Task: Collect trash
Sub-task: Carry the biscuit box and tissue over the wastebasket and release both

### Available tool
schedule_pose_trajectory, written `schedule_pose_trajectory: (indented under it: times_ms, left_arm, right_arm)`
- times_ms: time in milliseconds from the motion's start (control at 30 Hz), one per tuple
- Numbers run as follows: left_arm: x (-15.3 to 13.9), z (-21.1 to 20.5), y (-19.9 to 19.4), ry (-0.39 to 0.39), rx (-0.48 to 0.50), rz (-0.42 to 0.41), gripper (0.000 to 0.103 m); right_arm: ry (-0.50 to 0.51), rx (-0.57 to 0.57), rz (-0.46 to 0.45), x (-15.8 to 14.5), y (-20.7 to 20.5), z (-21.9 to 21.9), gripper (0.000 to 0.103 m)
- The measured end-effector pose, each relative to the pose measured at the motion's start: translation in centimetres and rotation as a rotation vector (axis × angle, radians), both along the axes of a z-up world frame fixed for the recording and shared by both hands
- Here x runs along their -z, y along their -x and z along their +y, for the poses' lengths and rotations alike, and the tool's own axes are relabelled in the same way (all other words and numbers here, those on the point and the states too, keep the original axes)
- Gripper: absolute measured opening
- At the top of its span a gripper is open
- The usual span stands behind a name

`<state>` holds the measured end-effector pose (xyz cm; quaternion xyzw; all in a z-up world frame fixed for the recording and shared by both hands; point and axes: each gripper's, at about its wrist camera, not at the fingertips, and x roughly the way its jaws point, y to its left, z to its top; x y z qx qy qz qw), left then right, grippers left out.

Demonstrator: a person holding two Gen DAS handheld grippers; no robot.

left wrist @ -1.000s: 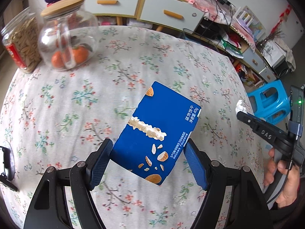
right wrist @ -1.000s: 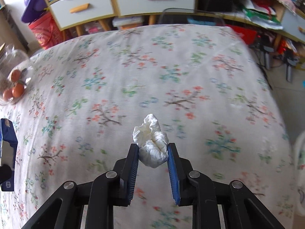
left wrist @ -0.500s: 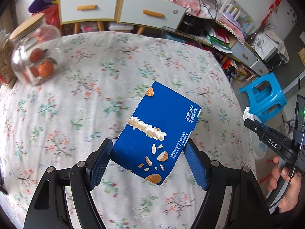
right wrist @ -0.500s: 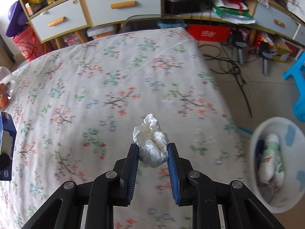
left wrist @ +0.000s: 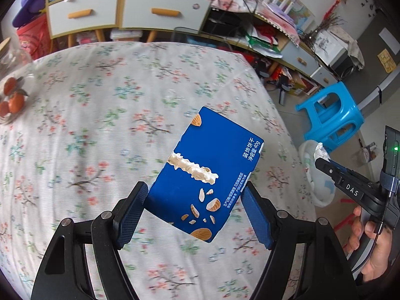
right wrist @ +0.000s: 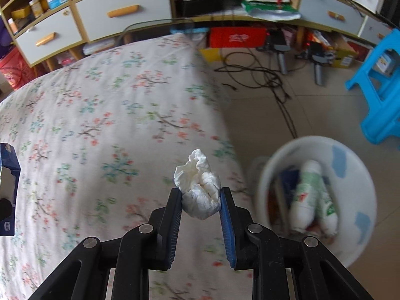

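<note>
My left gripper is shut on a blue biscuit box and holds it above the floral tablecloth. My right gripper is shut on a crumpled white tissue and holds it over the table's right edge. The tissue and the right gripper also show at the right of the left wrist view. A white trash bin stands on the floor right of the table, with a green and white bottle and other rubbish inside. The box edge shows at the far left of the right wrist view.
A glass jar of oranges stands at the table's far left. A blue plastic stool stands on the floor beyond the bin. Cabinets with drawers and cluttered shelves line the back wall. Cables lie on the floor.
Both grippers have moved right across the table with their loads. The bin has come into view and grown larger in the right wrist view. The jars have slid off to the left.
</note>
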<state>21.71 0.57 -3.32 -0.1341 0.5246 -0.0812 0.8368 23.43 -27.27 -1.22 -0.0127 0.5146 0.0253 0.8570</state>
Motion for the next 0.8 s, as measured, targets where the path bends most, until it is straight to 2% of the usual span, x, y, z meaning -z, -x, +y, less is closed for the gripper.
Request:
schedule_pose_trajectory:
  times_ms: [233, 400, 567, 600, 667, 733, 800]
  left_arm:
    - [0.1, -4.3, -0.3, 0.019, 0.059, -0.005, 0.078]
    - [0.4, -7.9, -0.5, -0.019, 0.137, -0.007, 0.078]
    - [1.0, -11.7, -1.4, -0.017, 0.193, 0.004, 0.078]
    - [1.1, -12.7, -1.5, -0.019, 0.208, 0.003, 0.078]
    - [1.1, -14.5, -1.8, -0.026, 0.239, -0.001, 0.078]
    - [1.1, -16.4, -2.2, -0.031, 0.269, -0.005, 0.078]
    - [1.1, -18.1, -2.5, -0.036, 0.297, -0.01, 0.078]
  right_arm:
    - [-0.001, 0.059, 0.011, 0.0, 0.9, -4.9, 0.028]
    - [-0.04, 0.125, 0.035, 0.2, 1.6, -9.4, 0.029]
    - [-0.07, 0.19, 0.046, 0.2, 2.0, -12.9, 0.03]
    - [-0.078, 0.203, 0.05, 0.3, 2.1, -13.6, 0.033]
    - [-0.094, 0.227, 0.058, 0.3, 2.1, -14.6, 0.057]
    - [-0.109, 0.259, 0.053, 0.1, 2.5, -15.7, 0.065]
    - [-0.12, 0.269, 0.048, -0.3, 2.7, -16.5, 0.065]
